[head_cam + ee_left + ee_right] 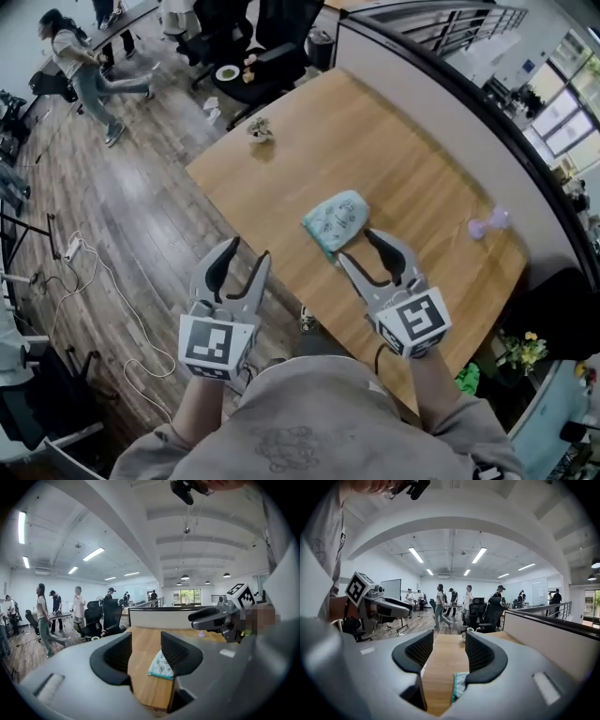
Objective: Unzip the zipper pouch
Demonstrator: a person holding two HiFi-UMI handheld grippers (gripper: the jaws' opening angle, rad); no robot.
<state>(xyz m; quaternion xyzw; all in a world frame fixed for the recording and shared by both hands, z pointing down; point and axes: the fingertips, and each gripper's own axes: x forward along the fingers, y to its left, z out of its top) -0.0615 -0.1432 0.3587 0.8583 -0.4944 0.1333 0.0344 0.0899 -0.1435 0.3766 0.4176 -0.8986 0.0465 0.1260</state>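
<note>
A pale mint, patterned zipper pouch (337, 219) lies flat on the wooden table (394, 150), near its front edge. My right gripper (358, 247) stands open just short of the pouch, its fingertips almost at the pouch's near end, nothing between them. Off the table's front left edge, over the floor, my left gripper (249, 255) is open and empty. In the left gripper view the pouch (162, 664) shows between and beyond the open jaws, teal zipper edge nearest. In the right gripper view only a corner of the pouch (459, 686) peeks out below the right jaw.
A small potted plant (260, 128) stands at the table's far corner and a lilac object (487, 223) near the right edge. A dark partition (450, 84) runs along the table's far side. Office chairs and people occupy the wooden floor behind; cables (89, 272) lie left.
</note>
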